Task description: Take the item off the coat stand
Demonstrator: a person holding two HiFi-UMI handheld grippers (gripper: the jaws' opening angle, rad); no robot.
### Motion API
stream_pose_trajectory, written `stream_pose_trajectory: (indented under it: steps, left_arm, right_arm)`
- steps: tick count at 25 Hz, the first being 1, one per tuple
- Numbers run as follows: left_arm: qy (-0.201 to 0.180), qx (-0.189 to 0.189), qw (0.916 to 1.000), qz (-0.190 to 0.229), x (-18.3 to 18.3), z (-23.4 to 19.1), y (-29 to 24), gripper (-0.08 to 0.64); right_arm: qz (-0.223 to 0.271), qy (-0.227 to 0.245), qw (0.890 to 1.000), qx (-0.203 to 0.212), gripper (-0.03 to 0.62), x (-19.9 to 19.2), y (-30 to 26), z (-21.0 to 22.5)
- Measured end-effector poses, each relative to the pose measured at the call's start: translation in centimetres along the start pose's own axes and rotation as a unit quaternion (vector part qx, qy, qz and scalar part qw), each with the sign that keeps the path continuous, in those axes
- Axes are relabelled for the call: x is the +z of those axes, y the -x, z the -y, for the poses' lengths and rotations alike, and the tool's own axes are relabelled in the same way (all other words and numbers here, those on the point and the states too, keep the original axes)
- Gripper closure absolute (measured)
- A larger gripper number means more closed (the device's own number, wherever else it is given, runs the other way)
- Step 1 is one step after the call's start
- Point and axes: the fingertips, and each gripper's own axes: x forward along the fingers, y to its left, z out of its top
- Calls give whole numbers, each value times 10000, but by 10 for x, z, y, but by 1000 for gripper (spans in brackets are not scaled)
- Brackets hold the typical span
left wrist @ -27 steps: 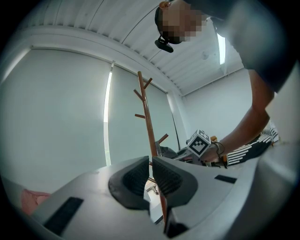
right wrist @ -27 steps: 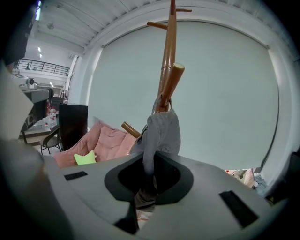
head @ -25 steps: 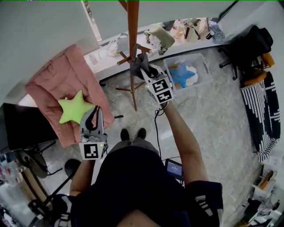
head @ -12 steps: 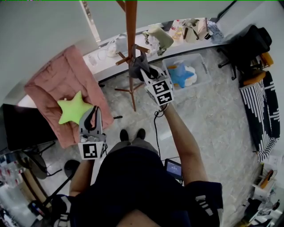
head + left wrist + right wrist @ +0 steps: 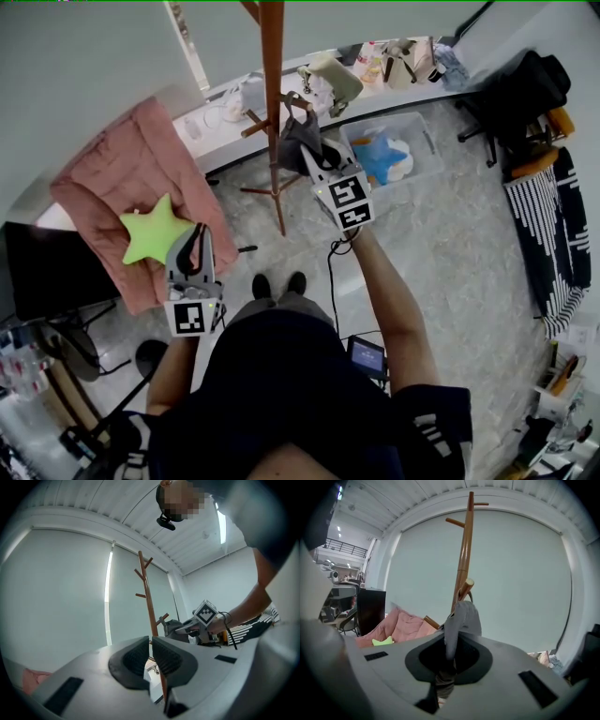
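Pinching gray cloth between R claw jaws.

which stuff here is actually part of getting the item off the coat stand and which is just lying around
Part of the job:
- coat stand
- grey fabric item by one of its pegs
- right gripper, shut on that item

Just lying about:
- green star cushion
- pink chair under it
- clear bin holding a blue plush toy
- striped fabric
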Motion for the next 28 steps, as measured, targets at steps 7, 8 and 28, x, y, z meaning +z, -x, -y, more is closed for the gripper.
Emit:
stream_pose_trajectory:
  steps: [7, 8, 28]
  left_arm:
    - [7, -35, 10000, 7, -2, 3, 2, 518]
    - [1, -49, 10000, 7, -2, 4, 1, 518]
    - [-99, -321, 9992, 214, 12, 21, -1, 518]
  right_arm:
    - [172, 131, 9997, -125, 561, 20, 25, 1]
    - [172, 115, 9997, -138, 561, 21, 28, 2]
    - [386, -162, 9967, -694, 561, 38, 125, 6]
